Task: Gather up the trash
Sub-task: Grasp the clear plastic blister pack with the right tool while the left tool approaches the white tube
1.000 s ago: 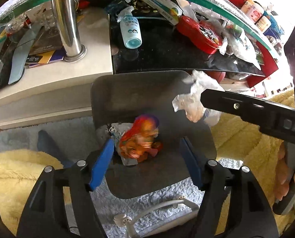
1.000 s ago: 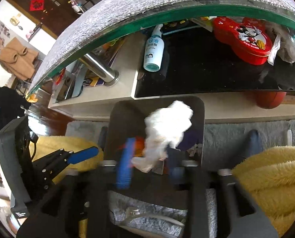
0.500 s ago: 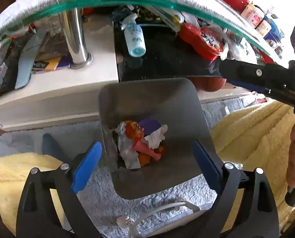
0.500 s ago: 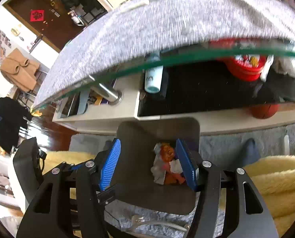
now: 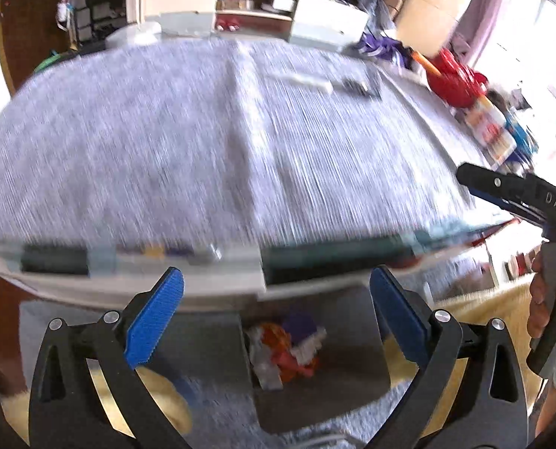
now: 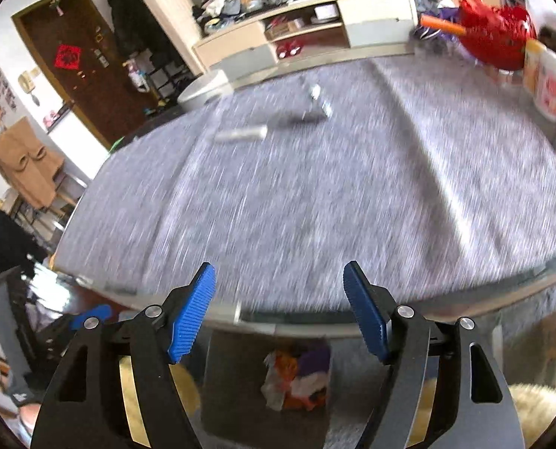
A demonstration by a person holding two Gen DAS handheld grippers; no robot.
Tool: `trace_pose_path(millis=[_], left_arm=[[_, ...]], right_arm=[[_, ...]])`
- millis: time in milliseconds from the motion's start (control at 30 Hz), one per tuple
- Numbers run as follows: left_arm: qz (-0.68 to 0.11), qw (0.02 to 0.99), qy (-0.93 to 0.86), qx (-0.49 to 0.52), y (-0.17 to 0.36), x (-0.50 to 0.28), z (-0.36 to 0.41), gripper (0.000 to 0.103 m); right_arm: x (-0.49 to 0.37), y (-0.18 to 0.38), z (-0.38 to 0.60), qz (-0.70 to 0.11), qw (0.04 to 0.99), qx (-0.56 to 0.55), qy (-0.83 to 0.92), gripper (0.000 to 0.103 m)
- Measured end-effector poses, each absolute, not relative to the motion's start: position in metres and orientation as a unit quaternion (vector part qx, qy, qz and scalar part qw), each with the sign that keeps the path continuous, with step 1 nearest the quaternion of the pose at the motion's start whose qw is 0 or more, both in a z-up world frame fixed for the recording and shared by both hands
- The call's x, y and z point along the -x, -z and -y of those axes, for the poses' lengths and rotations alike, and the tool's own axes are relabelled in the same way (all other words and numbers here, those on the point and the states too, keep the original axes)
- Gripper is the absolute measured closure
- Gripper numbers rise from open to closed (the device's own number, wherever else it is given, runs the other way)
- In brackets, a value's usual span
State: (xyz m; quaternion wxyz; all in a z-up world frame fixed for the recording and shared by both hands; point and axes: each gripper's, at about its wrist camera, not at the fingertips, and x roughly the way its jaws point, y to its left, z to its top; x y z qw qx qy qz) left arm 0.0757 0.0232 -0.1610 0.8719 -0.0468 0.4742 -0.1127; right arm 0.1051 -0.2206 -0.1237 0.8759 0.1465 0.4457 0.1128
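Crumpled orange, purple and white wrapper trash (image 5: 289, 351) lies in the dark grey bin (image 5: 352, 336), bottom centre. Left tongs (image 5: 274, 303) and right tongs (image 6: 279, 307), just opening, stand spread, empty. "DAS" shows at right.

We see a heap of crumpled wrappers (image 5: 287, 351) lying in a dark grey rectangular bin (image 5: 356, 340) on the floor, before and below the grey cloth-covered glass tabletop (image 5: 210, 142). A low white cabinet (image 6: 307, 33) stands behind the tabletop.
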Motion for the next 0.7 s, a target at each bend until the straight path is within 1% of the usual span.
trace_pose_path(millis=[100, 233, 500, 700], left_arm=[[-0.463, 0.878, 0.107, 0.054, 0.142, -0.104, -0.025, 0.008], [-0.458, 0.881, 0.109, 0.051, 0.132, -0.138, -0.017, 0.008], [-0.465, 0.876, 0.121, 0.043, 0.134, -0.204, 0.004, 0.008], [-0.470, 0.873, 0.127, 0.038, 0.144, -0.245, 0.019, 0.008]], right_arm=[[-0.138, 0.118, 0.227, -0.439, 0.882, -0.142, -0.100, 0.031], [-0.186, 0.119, 0.229, -0.443, 0.880, -0.142, -0.095, 0.031], [-0.257, 0.135, 0.228, -0.451, 0.879, -0.133, -0.081, 0.032], [-0.284, 0.143, 0.221, -0.453, 0.879, -0.122, -0.081, 0.033]])
